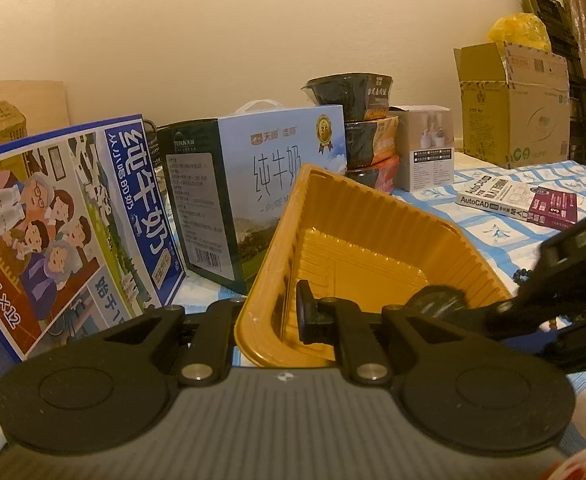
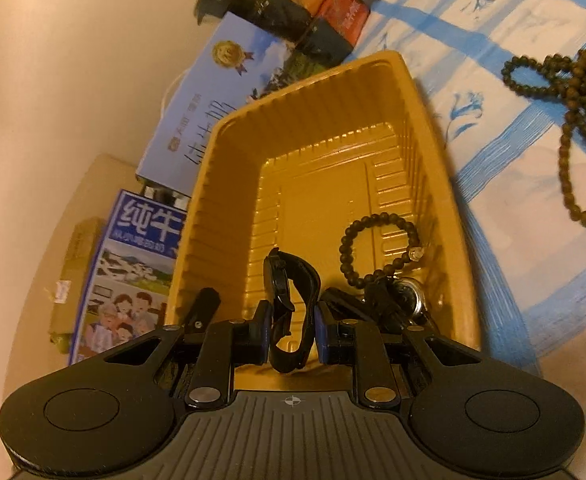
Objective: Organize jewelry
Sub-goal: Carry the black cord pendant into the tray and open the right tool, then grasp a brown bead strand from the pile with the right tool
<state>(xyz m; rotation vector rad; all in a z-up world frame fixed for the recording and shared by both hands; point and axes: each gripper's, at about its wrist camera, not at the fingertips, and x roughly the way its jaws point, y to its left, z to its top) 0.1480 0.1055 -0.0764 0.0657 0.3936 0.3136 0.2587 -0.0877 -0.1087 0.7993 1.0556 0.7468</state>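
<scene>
The left tool (image 1: 293, 312) is clamped on the near rim of the yellow tray (image 2: 229, 168), tilting it. The right tool (image 2: 292, 334) pinches a black watch (image 2: 289, 292) just above the tray's near end. Released on its strap's edge, the watch may knock the bead bracelet (image 2: 377, 248) or slide down the tilted floor.

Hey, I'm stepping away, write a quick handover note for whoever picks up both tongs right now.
Left tongs: shut on the near rim of the yellow tray, holding it tilted.
Right tongs: shut on a black watch by its strap, held over the near end of the tray.
Already in the tray: a small bead bracelet and a round metal piece beside it.
Still on the blue checked cloth: a long bead necklace, lying right of the tray.
Left to do: release the watch into the tray, then fetch the necklace.
</scene>
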